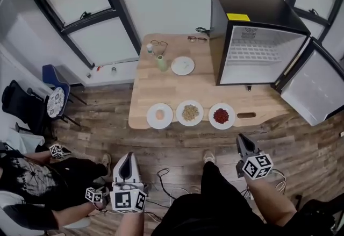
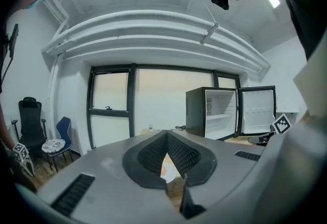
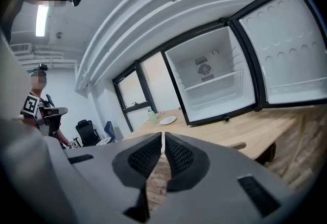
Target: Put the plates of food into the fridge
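Note:
Three plates stand in a row along the wooden table's (image 1: 142, 95) front edge: one with an egg (image 1: 159, 115), one with brown grains (image 1: 190, 113), one with red food (image 1: 221, 115). An empty-looking white plate (image 1: 183, 65) lies further back. The black fridge (image 1: 258, 36) stands on the table's right end, its door (image 1: 317, 90) swung wide and its white shelves bare. My left gripper (image 1: 129, 156) (image 2: 166, 136) is shut and empty, held short of the table, pointing at the egg plate (image 2: 166, 169). My right gripper (image 1: 242, 138) (image 3: 163, 136) is shut and empty, below the red plate.
A green bottle (image 1: 162, 63) and two pairs of glasses (image 1: 196, 39) lie at the table's back. Another person sits at the lower left holding marker-cubed grippers (image 1: 56, 150). Chairs (image 1: 54, 98) stand by the window. Cables (image 1: 166, 178) trail on the wooden floor.

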